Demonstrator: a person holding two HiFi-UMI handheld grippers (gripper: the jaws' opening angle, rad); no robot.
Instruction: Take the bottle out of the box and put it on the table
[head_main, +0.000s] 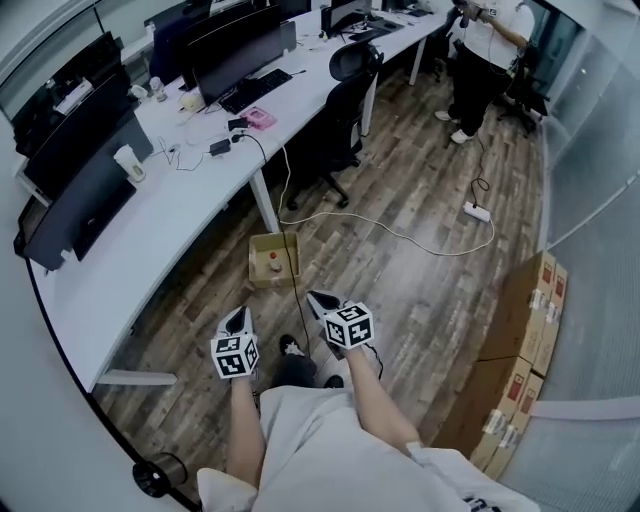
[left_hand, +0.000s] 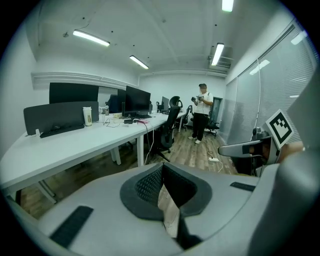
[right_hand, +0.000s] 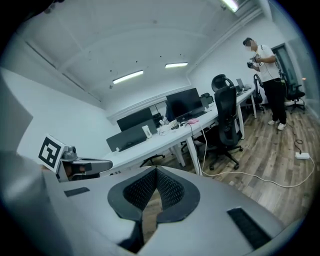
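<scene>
In the box (head_main: 260, 250), bottle (head_main: 274, 265), well beyond both grippers' fingers (head_main: 238, 320)

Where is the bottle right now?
Head view, centre: the bottle sits inside the open cardboard box on the wooden floor, beside the white desk's leg, just ahead of the left gripper and right gripper.

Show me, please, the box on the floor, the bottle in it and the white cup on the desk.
box (head_main: 270, 239): head view, on its far rim.
bottle (head_main: 273, 265): head view, on its body.
white cup (head_main: 129, 165): head view, on its side.
</scene>
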